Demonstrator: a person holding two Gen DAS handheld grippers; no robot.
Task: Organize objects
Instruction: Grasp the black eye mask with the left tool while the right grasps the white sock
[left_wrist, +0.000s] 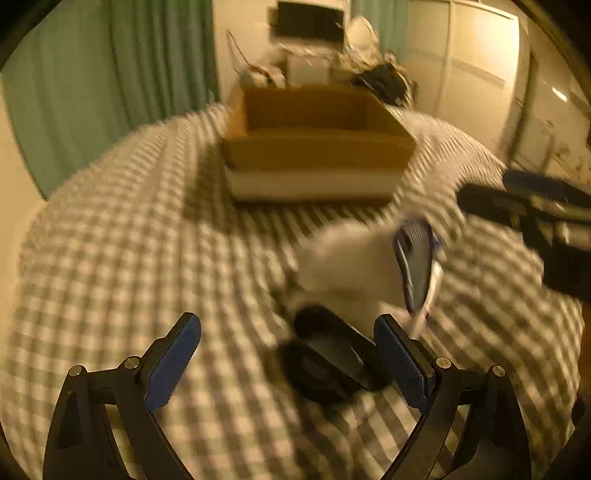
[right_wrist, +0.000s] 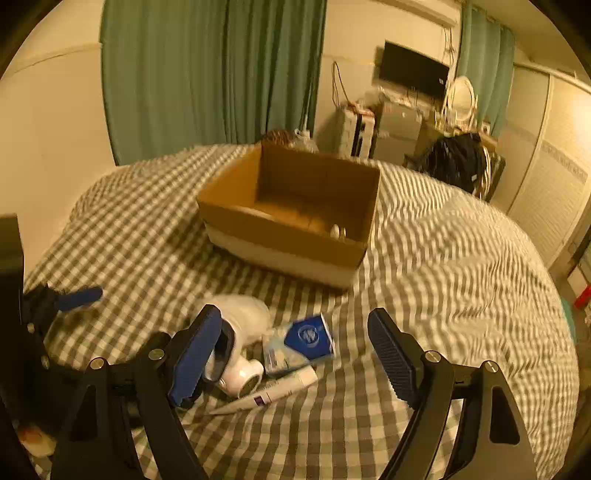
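At twelve o'clock my cardboard box (right_wrist: 291, 210) waits open-topped for the clutter, so I hold both grippers' (right_wrist: 295, 354) fingers spread, empty.

White hair dryer (right_wrist: 240, 343), blue packet (right_wrist: 301, 343), tube (right_wrist: 273, 393) lie clustered near open cardboard box (right_wrist: 291, 218).

the left gripper (left_wrist: 288, 365) has its blue-padded fingers spread wide, nothing between them. the right gripper (right_wrist: 295, 354) is likewise spread wide and holds nothing; it shows off to the right of the left one, slightly ahead.
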